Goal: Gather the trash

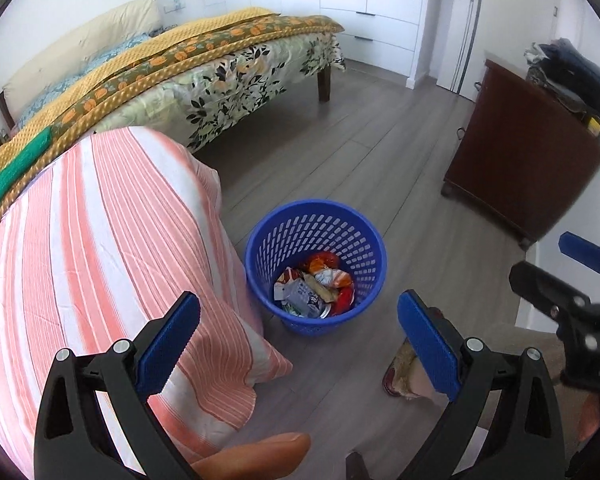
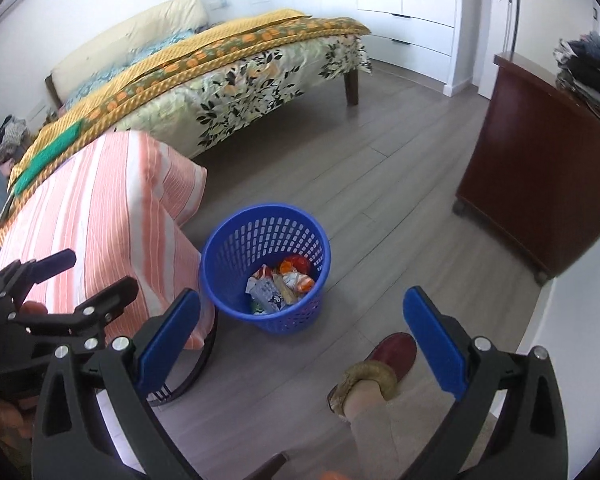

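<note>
A blue perforated waste basket (image 1: 352, 236) (image 2: 236, 240) stands on the grey wood floor beside a table draped in an orange-and-white striped cloth (image 1: 100, 248) (image 2: 96, 208). Crumpled wrappers and packets (image 1: 314, 290) (image 2: 280, 282) lie in its bottom. My left gripper (image 1: 300, 344) hovers above and in front of the basket, open, with nothing between its blue pads. My right gripper (image 2: 302, 340) is also open and empty, just right of the basket. In the left wrist view the right gripper (image 1: 572, 276) shows at the right edge.
A bed with a floral sheet and yellow blanket (image 1: 204, 64) (image 2: 220, 64) fills the back left. A dark wooden cabinet (image 1: 528, 160) (image 2: 540, 168) with folded clothes on top stands at the right. A person's foot in a red slipper (image 2: 384, 364) (image 1: 400, 372) rests on the floor near the basket.
</note>
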